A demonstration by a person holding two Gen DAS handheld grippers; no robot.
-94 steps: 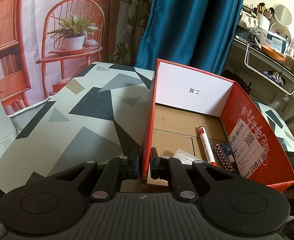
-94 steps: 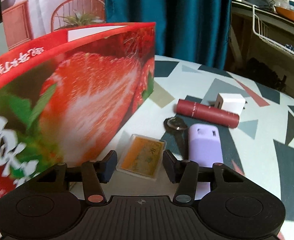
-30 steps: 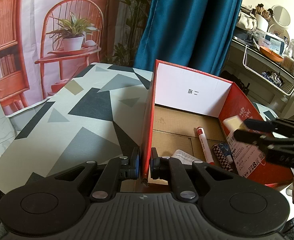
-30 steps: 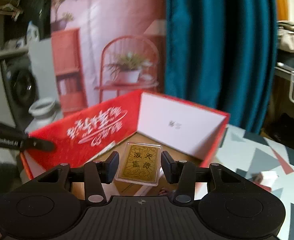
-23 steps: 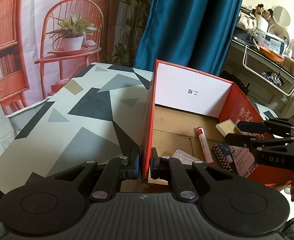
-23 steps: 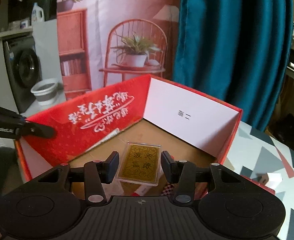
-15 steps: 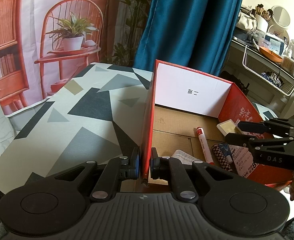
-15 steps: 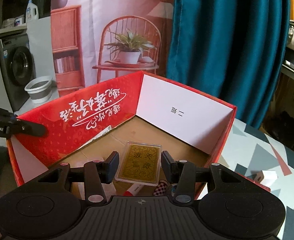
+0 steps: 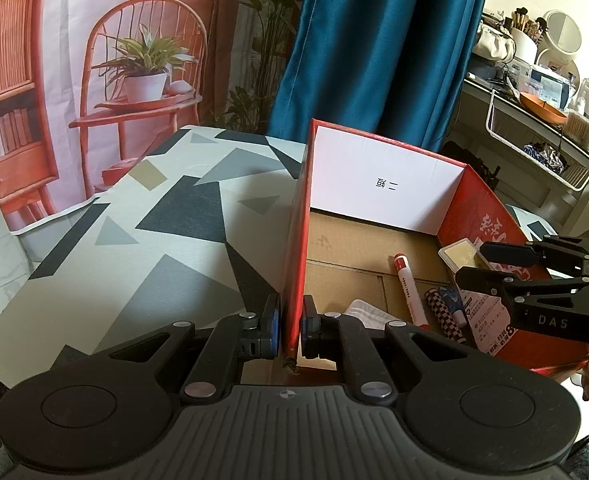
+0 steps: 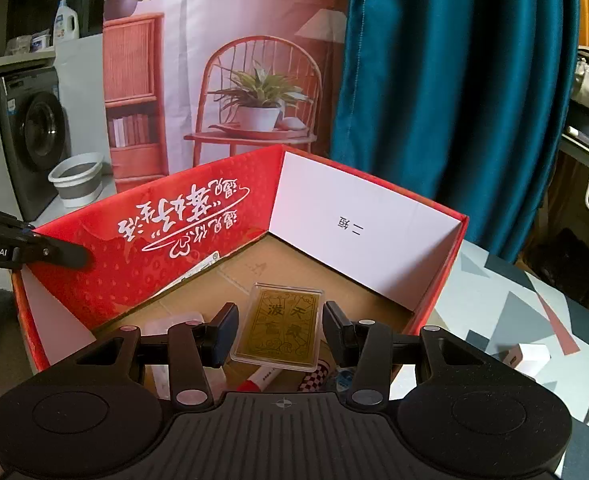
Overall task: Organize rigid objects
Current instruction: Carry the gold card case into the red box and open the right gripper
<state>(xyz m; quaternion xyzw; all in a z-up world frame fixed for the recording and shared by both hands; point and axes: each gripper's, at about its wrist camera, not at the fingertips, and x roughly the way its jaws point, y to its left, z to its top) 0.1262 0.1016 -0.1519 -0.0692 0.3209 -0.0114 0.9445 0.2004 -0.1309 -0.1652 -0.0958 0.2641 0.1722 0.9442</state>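
A teal curtain [image 9: 378, 40] hangs behind the counter [image 9: 154, 240] with its grey geometric cloth. The left gripper [image 9: 290, 326] has its fingers clamped on the near wall of the red cardboard box [image 9: 296, 220]. At three o'clock, over the box's interior, the right gripper [image 10: 280, 330] has its fingers spread, the gold card in its clear plastic case [image 10: 280, 330] between them

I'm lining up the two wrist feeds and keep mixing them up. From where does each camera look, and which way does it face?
Left wrist: sits behind the left gripper, shut on the red box wall, facing along it; the right gripper enters from the right.
Right wrist: above the box's other side, looking down over the right gripper and gold card.
Shared: box, card, red marker.
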